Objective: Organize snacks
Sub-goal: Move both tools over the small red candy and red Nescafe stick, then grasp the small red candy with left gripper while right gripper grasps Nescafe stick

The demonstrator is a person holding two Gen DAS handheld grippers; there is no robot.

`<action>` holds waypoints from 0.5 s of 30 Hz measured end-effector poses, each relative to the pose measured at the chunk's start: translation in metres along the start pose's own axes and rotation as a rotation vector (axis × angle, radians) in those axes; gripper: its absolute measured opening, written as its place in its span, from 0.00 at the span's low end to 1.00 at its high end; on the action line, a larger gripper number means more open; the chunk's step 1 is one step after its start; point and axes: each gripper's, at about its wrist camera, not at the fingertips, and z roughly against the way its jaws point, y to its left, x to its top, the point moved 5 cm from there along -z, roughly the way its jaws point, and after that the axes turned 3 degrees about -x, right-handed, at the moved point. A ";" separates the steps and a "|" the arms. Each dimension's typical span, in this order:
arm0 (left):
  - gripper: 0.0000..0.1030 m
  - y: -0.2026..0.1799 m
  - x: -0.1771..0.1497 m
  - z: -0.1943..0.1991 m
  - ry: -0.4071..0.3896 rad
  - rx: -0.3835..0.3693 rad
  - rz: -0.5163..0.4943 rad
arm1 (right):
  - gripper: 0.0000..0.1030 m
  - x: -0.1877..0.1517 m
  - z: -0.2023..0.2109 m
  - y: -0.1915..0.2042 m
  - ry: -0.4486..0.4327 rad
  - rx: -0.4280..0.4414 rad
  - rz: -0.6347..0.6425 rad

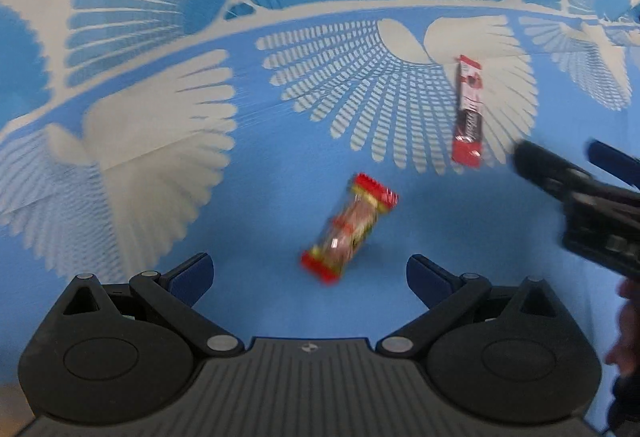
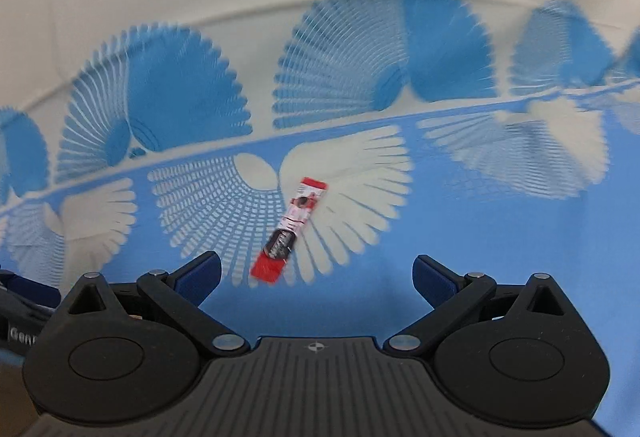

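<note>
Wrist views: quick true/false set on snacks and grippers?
1. Both grippers, left and right, are open. True.
2. The left gripper holds the clear snack pack. False: it lies on the cloth, ahead of the open fingers.
3. The red stick pack lies flat on the cloth. True.
4. The two snacks touch. False: blue cloth shows between them.
5. A basket sits on the cloth. False: none in view.

I see bright, even light with only faint shadows. Motion blur smears the clear-wrapped snack (image 1: 349, 228) and the tablecloth (image 1: 280, 165) pattern; fisheye bending curves everything toward the dark corners.
</note>
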 end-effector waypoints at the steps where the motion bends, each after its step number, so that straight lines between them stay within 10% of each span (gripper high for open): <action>1: 1.00 0.000 0.004 -0.009 0.004 -0.002 -0.008 | 0.99 0.002 -0.016 0.005 0.002 0.008 0.014; 12: 0.96 0.011 0.006 -0.028 0.036 -0.029 -0.002 | 0.97 -0.007 -0.083 0.028 -0.063 -0.077 0.194; 14: 0.65 0.011 0.006 -0.017 0.007 -0.044 0.001 | 0.67 -0.008 -0.076 0.029 -0.092 -0.059 0.215; 15: 0.22 0.011 0.005 -0.009 -0.003 -0.054 0.004 | 0.35 -0.009 -0.071 0.033 -0.097 -0.037 0.249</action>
